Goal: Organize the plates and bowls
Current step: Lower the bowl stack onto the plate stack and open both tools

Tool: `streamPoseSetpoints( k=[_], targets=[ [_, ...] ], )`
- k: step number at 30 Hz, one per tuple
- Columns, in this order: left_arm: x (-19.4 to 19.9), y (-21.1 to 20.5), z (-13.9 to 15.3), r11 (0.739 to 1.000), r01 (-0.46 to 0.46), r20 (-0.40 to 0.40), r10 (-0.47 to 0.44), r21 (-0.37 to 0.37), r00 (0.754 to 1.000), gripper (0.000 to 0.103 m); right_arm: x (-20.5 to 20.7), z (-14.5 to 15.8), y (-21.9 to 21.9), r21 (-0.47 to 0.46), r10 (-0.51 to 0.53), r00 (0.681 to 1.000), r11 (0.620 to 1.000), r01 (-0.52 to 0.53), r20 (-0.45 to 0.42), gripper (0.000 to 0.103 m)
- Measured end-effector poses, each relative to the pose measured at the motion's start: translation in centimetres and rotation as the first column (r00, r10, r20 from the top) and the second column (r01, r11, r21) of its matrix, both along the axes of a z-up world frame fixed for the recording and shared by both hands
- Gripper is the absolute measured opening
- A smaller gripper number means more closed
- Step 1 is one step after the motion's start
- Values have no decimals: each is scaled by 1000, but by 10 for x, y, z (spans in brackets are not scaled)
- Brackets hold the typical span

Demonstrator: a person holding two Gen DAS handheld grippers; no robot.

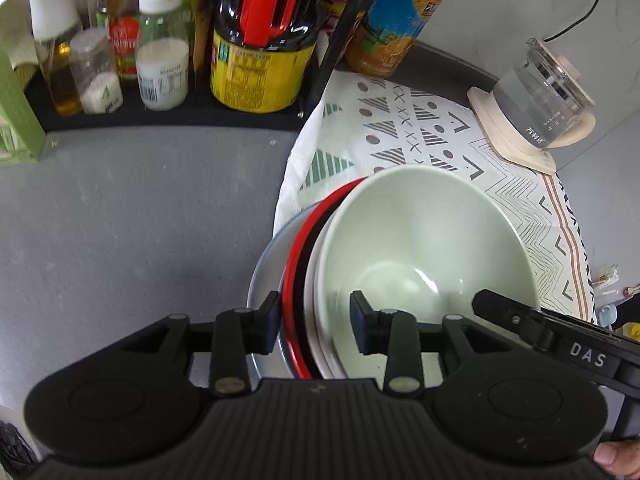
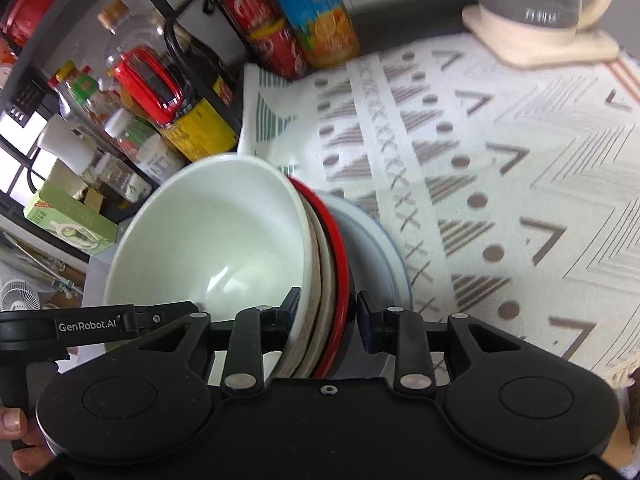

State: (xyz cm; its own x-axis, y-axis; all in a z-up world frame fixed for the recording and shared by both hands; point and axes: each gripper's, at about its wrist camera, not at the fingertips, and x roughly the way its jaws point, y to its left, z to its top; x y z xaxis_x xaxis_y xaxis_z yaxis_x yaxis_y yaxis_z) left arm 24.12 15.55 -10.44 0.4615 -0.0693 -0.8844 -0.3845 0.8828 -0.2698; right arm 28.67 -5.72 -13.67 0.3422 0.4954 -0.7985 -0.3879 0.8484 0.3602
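Between both claws, over the patterned cloth's (image 1: 400,120) nine o'clock edge on the grey bench (image 1: 140,208), sits the stack: pale green ceramic bowl (image 1: 424,248) nested in white, red and blue-grey plates. Left claw (image 1: 316,326) and right claw (image 2: 326,322) each straddle the rims, narrowly parted, seemingly gripping. I judge both should lift level together, lest the bowl slide.

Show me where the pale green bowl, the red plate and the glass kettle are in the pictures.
pale green bowl (image 1: 424,248): left wrist view, on its inner wall.
red plate (image 1: 294,264): left wrist view, on its exposed rim edge.
glass kettle (image 1: 540,96): left wrist view, on its clear body.
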Motion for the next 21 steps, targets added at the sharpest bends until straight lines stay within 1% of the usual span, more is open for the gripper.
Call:
streamPoseSetpoints(
  k=[2,4,6,9,10,11,13,14,15,16,18,21],
  targets=[
    [-1,-2,6,1000,9,13,-9,15,1000,44,-1,6,-4,5,-13,1000,1000,13,21,50],
    [-4,-5,11,1000,19,25,-20,24,1000,53,-3,10,-10,8,-26,999,1000,26,27,50],
    [-7,-7,17,999,34,36,-35,37,999,58,-7,15,-15,9,-46,998,999,46,41,52],
    [-10,-11,26,997,55,55,-58,60,997,70,-16,24,-26,21,-83,994,996,82,66,60],
    [-11,-13,30,996,57,63,-61,69,996,72,-19,27,-29,25,-93,993,996,91,77,61],
    [-14,-14,33,996,57,70,-62,74,996,73,-22,31,-32,29,-102,991,995,100,89,63],
    [-18,-17,40,996,62,80,-68,71,994,73,-29,39,-39,39,-119,986,993,116,117,72],
    [-21,-20,44,995,63,90,-70,76,993,73,-33,43,-42,42,-128,983,991,123,130,75],
    [-24,-23,48,994,65,103,-74,85,992,76,-36,47,-46,45,-136,981,990,131,141,81],
    [-27,-27,52,993,69,118,-81,96,990,81,-40,50,-49,48,-141,978,990,136,152,85],
    [-34,-33,58,992,66,135,-81,110,988,82,-46,56,-56,55,-148,974,989,140,173,89],
    [-44,-42,66,992,65,145,-81,108,986,83,-56,63,-67,61,-164,964,986,155,207,99]
  ],
)
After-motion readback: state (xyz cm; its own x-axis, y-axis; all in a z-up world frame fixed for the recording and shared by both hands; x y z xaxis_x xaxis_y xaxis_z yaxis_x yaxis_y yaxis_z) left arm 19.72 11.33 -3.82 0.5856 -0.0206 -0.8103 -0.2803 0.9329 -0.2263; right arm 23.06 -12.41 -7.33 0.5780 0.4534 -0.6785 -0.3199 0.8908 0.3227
